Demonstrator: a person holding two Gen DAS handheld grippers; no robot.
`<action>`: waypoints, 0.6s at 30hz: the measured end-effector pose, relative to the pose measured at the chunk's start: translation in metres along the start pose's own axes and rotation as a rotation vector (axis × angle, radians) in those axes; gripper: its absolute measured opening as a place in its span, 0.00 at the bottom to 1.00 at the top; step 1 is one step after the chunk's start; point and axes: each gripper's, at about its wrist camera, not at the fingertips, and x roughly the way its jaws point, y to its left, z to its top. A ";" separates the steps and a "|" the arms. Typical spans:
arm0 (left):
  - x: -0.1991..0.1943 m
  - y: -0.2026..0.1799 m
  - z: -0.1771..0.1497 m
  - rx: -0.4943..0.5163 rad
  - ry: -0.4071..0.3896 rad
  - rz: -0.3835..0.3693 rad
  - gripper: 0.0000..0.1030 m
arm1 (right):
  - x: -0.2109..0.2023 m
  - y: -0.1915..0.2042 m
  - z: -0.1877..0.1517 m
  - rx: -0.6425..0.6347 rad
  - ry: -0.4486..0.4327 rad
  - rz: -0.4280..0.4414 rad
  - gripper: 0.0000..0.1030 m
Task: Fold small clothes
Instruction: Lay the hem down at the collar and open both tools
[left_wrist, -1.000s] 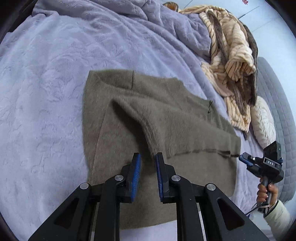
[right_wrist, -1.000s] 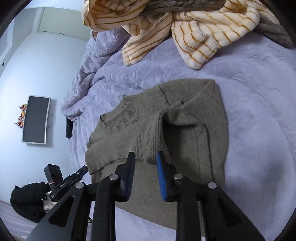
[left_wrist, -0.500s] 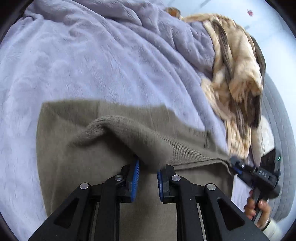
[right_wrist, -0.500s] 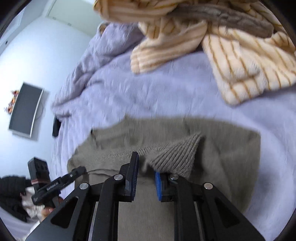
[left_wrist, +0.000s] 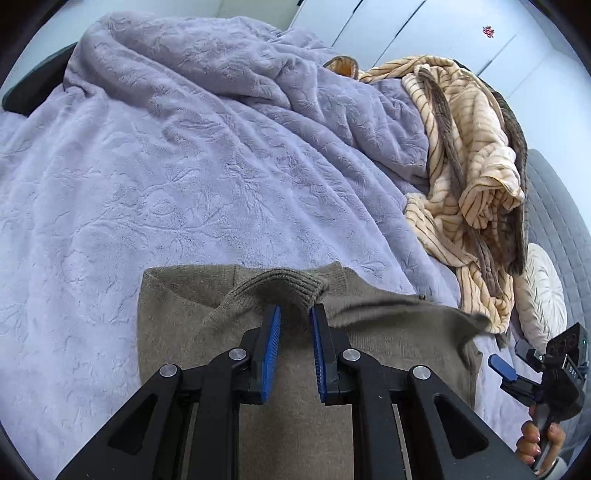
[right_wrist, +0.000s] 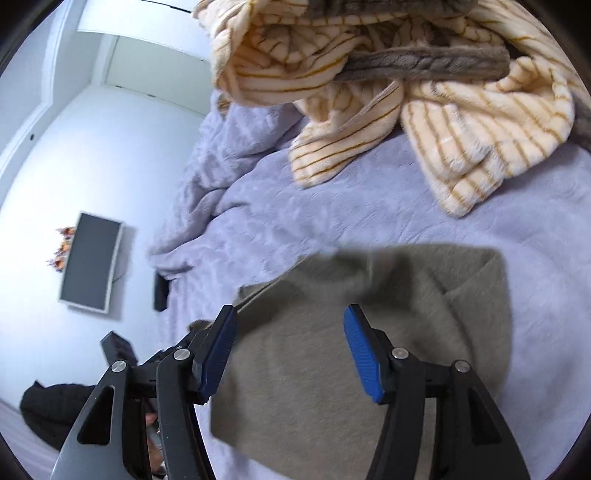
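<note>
An olive knitted sweater lies on the bed, spread over a lilac bedspread, with a heap of cream striped fleece beyond it near the far edge. The step in hand is judged to be the fold of the lower part up over the body of the garment.

In the left wrist view the left hand-held gripper is narrowed onto a ribbed edge of the sweater, which is pinched between the blue pads and stands in a small raised fold above the flat cloth. The right hand-held gripper has just been opening; its jaws stand wide, with no cloth between the pads, only the sweater lying below them. The far edge of the sweater in the right wrist view is smeared, so it cannot be said with certainty whether the released corner has fully settled flat.

For the next move, the pinched edge on the left side would need to be laid down level with the side already let go, and the grip eased off without the cloth being dragged back. After that, the doubled layers would likely need to be smoothed and a further fold across the width begun.
</note>
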 end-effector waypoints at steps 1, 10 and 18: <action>0.003 -0.003 -0.001 0.017 0.008 0.009 0.17 | 0.003 0.002 -0.002 -0.012 0.019 -0.002 0.62; 0.040 0.033 0.013 -0.095 0.044 0.234 0.17 | 0.044 -0.047 0.018 0.097 0.031 -0.269 0.63; 0.006 0.040 -0.023 -0.018 0.108 0.259 0.17 | 0.005 -0.045 -0.011 0.073 0.050 -0.255 0.74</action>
